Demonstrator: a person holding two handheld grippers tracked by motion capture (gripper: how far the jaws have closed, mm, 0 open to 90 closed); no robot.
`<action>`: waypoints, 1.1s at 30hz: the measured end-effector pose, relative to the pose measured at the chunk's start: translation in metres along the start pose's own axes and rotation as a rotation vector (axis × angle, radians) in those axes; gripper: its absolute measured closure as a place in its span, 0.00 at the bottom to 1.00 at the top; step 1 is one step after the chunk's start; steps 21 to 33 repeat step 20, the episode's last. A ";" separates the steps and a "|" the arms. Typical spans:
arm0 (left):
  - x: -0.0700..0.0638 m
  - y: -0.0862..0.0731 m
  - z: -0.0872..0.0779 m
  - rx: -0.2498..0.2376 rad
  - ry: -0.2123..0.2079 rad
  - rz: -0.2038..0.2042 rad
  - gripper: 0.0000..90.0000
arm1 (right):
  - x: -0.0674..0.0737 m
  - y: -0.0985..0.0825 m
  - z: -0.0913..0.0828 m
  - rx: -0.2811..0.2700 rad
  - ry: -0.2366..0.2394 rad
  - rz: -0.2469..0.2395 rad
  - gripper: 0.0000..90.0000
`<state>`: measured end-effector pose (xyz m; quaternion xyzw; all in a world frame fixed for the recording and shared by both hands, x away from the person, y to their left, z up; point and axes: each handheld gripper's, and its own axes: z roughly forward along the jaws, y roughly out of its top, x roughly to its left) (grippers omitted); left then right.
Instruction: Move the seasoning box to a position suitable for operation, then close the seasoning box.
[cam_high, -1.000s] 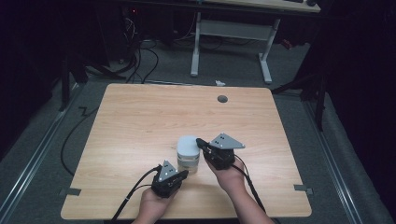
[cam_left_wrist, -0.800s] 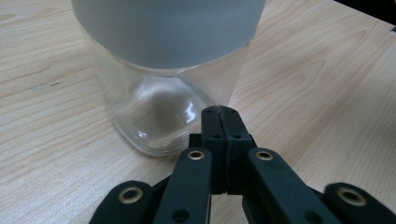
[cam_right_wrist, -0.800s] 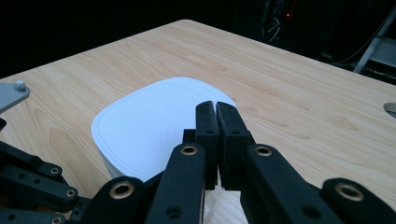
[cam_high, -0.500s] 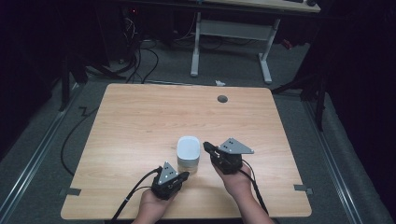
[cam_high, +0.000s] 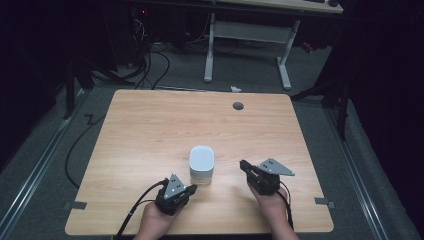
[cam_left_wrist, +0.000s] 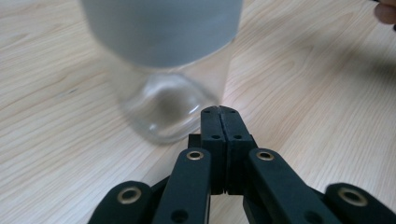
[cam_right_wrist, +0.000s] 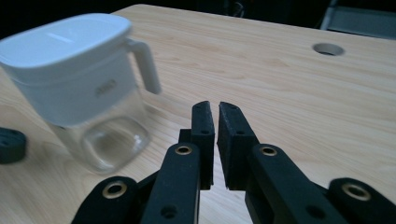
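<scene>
Dark floor and cables ring my table (cam_high: 150, 130), a pale wooden top with a round grommet hole (cam_high: 238, 106) near its far edge. I take the jar (cam_high: 202, 165) as my landmark: it stands upright toward the near edge of the table, roughly midway across, with a white lid (cam_right_wrist: 60, 39) and a clear glass body. Through the glass I see nothing inside, so I judge it empty. A slim white handle (cam_right_wrist: 145, 65) juts from the lid on the side facing my right gripper.

My left gripper (cam_high: 191, 189) sits just beside the jar's near left corner, its jaws pressed flat together and holding nothing; in the left gripper view the tips lie just beside the jar's glass base (cam_left_wrist: 163, 112). My right gripper (cam_high: 243, 165) is to the jar's right, clearly apart from it. Its jaws have just been opening and now stand a thin slit apart, with nothing between them.

The risk I see is on the left: those closed tips are so near the base that a small push could slide or tip the jar. On the right, the gap is too narrow to take the handle or lid; closing in like this would knock the jar rather than grip it.
</scene>
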<state>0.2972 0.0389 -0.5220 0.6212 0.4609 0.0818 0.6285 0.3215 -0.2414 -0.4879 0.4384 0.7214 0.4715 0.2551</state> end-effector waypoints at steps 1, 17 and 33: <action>0.003 0.002 -0.004 0.002 0.006 0.000 0.98 | -0.004 -0.003 -0.003 -0.002 -0.010 0.009 0.94; 0.106 0.044 -0.052 -0.176 0.322 -0.082 0.60 | -0.045 -0.047 -0.040 0.040 -0.183 0.045 0.60; 0.103 0.042 -0.051 -0.168 0.315 -0.064 0.59 | -0.046 -0.047 -0.038 0.044 -0.180 0.049 0.59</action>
